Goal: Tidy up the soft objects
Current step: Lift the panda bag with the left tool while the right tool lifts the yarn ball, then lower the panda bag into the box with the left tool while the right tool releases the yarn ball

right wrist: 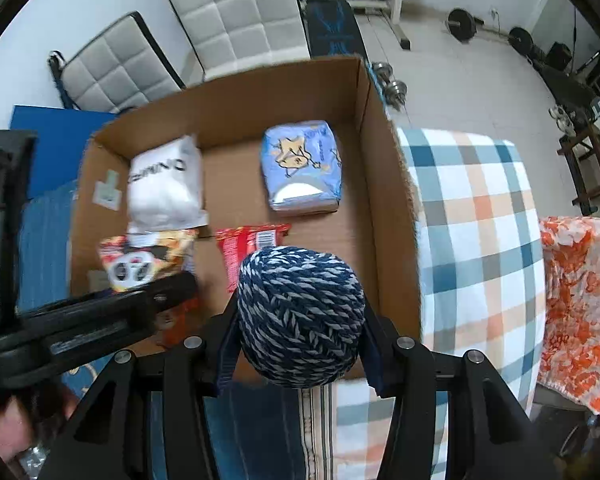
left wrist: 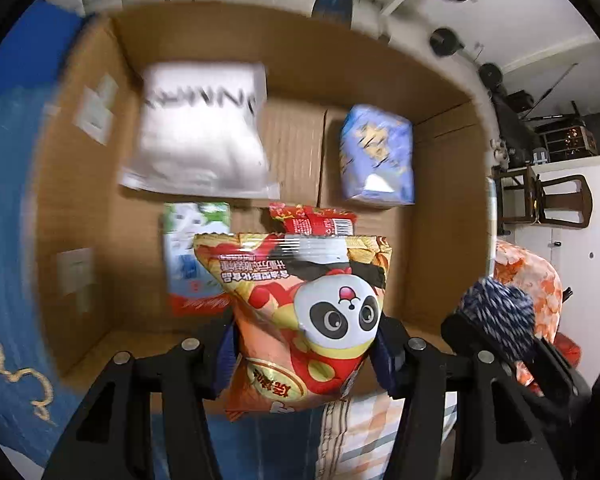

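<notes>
My left gripper point(left wrist: 306, 344) is shut on a panda snack bag point(left wrist: 300, 304) and holds it over the near part of an open cardboard box point(left wrist: 440, 240). My right gripper point(right wrist: 300, 340) is shut on a blue-and-white yarn ball point(right wrist: 300, 316) above the box's near edge point(right wrist: 388, 240). The yarn ball also shows at the right of the left wrist view point(left wrist: 496, 316). The left gripper with the panda bag point(right wrist: 140, 264) shows at the left of the right wrist view. In the box lie a white pouch point(left wrist: 204, 132), a blue tissue pack point(left wrist: 376, 156), a red packet point(left wrist: 316, 220) and a green-and-white pack point(left wrist: 192, 256).
The box stands on a surface with a checked cloth point(right wrist: 480, 240) to its right and a blue cloth point(right wrist: 44, 240) to its left. An orange floral cloth point(right wrist: 580, 300) lies far right. Padded chairs point(right wrist: 236, 16) and gym weights point(right wrist: 464, 24) stand behind the box.
</notes>
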